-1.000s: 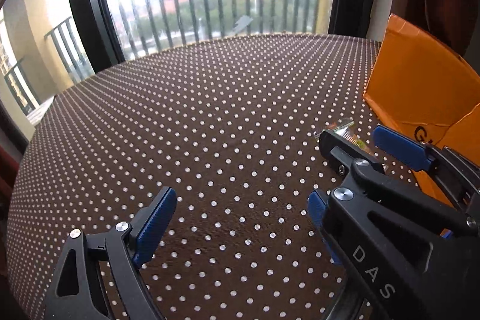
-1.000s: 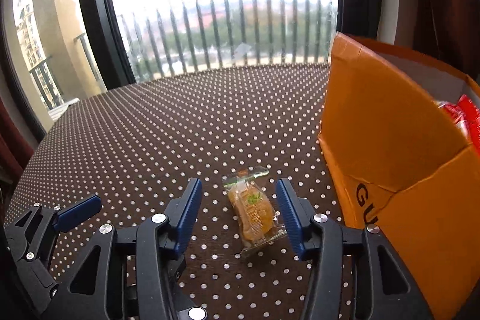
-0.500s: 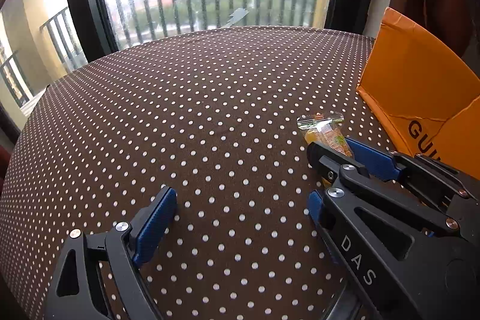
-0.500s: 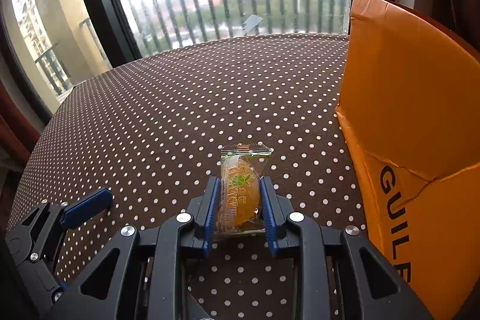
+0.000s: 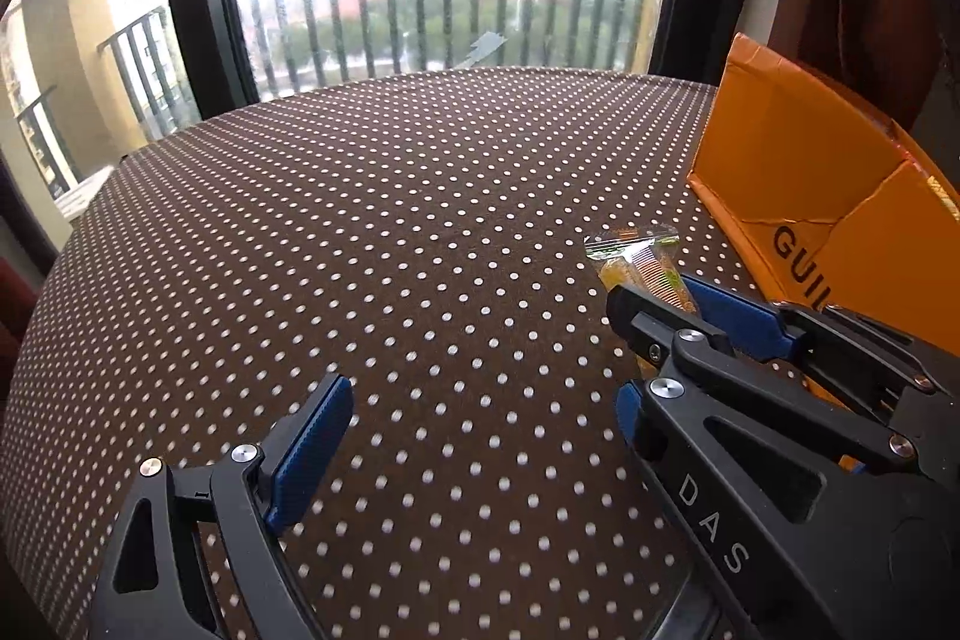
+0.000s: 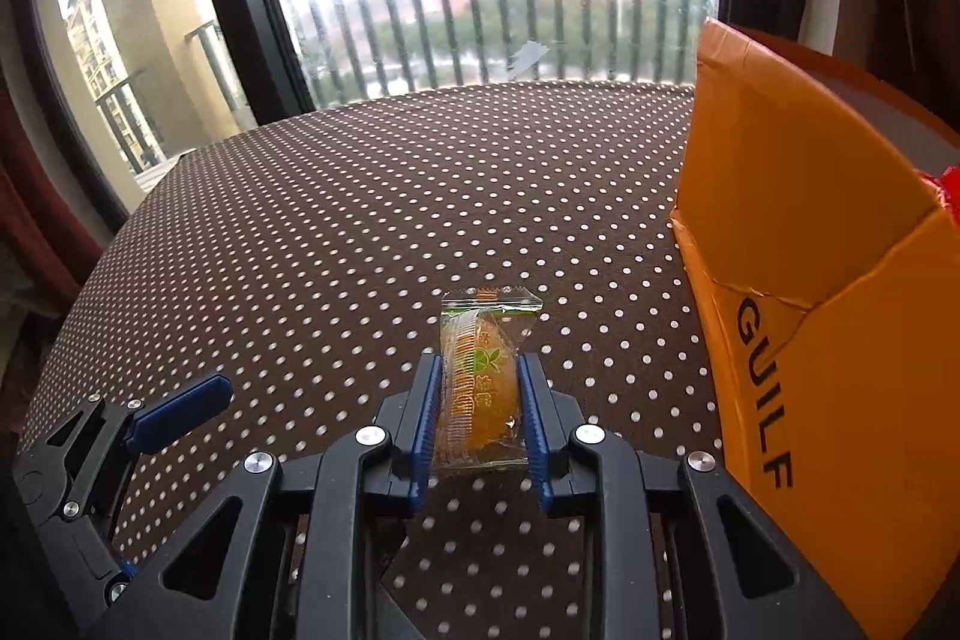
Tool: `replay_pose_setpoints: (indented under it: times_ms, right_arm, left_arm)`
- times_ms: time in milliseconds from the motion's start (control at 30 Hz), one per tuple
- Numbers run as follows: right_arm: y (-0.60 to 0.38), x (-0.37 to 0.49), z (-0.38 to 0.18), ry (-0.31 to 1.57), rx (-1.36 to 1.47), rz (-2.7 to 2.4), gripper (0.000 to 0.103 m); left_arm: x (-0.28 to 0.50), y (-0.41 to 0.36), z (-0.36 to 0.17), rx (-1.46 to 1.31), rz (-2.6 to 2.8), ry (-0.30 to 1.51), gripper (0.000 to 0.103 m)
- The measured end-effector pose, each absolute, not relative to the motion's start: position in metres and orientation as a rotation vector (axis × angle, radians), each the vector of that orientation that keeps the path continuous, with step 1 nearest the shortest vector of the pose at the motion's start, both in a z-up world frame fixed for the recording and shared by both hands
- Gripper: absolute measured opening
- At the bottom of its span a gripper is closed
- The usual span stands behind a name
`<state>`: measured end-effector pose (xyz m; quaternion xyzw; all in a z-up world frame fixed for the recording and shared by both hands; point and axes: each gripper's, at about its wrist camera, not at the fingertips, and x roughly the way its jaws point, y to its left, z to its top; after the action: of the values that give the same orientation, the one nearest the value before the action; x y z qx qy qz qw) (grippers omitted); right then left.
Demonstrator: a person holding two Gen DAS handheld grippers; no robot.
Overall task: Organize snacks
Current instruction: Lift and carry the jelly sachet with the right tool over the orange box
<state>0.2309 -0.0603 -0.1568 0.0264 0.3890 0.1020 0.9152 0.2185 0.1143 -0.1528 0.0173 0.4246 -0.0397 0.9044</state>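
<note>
While pinching a small clear-wrapped orange snack packet (image 6: 479,382) between its blue-padded fingers (image 6: 427,436), right claw (image 6: 480,430) over the brown white-dotted tabletop (image 6: 372,232), packet's sealed top edge sticking out past the fingertips. Whether lifted or touching the cloth, cannot tell. Just right of it, tall orange cardboard box (image 6: 798,232) lettered "GUILF", its right side cut off by the frame; a scrap of red wrapper (image 6: 947,187) peeking over its rim, contents otherwise hidden. Left claw (image 5: 480,400) spread wide above the tabletop (image 5: 390,232), gripping nothing, its right finger largely covered by the right claw (image 5: 672,304). Same packet (image 5: 642,262) half hidden there; box (image 5: 798,160) lettering cropped to "GUIL".
</note>
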Motion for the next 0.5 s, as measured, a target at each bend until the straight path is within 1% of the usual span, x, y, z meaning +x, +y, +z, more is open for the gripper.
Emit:
replay_pose_setpoints:
  times_ms: [500]
  right_arm:
    - [-0.057,0.166,-0.120,0.712,0.021,0.283,0.028]
  left_arm:
    - [0.141,0.116,-0.107,0.007,-0.006,0.769,0.091]
